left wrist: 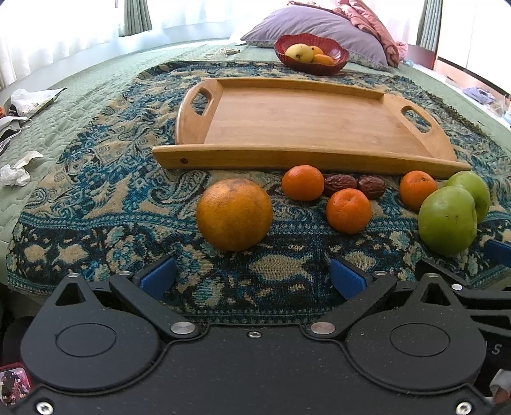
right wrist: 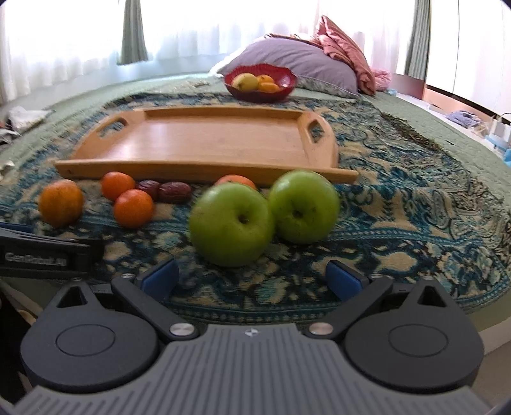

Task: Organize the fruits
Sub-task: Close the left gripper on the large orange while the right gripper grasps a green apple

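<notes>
While both pairs of tongs are hovering low over the near edge of the bed, the fruit is lying in a loose row on the blue-and-tan paisley woven throw, in front of the empty rectangular bamboo tray with cut-out handles.

Starting at the left, the left tongs are standing spread wide with nothing between their blue pads, and the large mottled orange is sitting just ahead of them, apart from the pads. Moving right, a small tangerine is lying close to the tray's front rail, two wrinkled brown dates are resting side by side just beside it, and a second tangerine is sitting just in front of the dates. A third tangerine is lying further right, next to two green apples.

In the right wrist view, the right tongs are also gaping open and gripping nothing. The nearer green apple is sitting just ahead of them, and the second green apple is touching it on its right.

Beyond the tray, a scalloped red bowl is holding yellow and orange fruit, and a lilac pillow is lying behind it on the green quilted bedspread.
</notes>
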`<state>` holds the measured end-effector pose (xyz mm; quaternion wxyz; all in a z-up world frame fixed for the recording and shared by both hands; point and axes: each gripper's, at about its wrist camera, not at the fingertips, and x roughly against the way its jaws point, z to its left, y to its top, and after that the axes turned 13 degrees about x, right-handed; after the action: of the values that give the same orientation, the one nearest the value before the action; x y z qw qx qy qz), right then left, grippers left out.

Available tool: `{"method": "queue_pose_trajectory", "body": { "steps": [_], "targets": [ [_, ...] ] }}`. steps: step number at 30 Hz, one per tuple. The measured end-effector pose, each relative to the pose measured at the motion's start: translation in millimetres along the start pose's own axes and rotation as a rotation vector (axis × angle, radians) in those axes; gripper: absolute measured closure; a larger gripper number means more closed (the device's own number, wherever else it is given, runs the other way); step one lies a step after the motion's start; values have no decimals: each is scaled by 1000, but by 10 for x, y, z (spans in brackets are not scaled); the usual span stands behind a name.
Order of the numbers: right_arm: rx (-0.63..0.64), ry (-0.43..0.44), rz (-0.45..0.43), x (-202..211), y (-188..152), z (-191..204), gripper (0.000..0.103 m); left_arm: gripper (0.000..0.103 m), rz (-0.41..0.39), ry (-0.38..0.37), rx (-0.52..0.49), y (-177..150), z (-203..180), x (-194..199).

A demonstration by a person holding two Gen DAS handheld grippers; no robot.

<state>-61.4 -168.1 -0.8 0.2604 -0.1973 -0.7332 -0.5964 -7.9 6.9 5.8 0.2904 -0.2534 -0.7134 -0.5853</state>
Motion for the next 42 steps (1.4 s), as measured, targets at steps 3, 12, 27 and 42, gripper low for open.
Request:
{"method": "queue_pose_trajectory", "body": {
  "steps": [3,12,27,42],
  "targets": [
    [7,24,-36,49,4,45,6,9,-11,-18,14,16,31,60],
    [-7,14,-86,84,87,123,21,21,-48,-101,89,107,101,171],
    [9,-76,-136,61,86,188,39,22,-143,-54,21,136,99,51],
    [18,-95,-130,-15,97,204,41,26,-141,-42,7,105,118,-82]
  ]
}}
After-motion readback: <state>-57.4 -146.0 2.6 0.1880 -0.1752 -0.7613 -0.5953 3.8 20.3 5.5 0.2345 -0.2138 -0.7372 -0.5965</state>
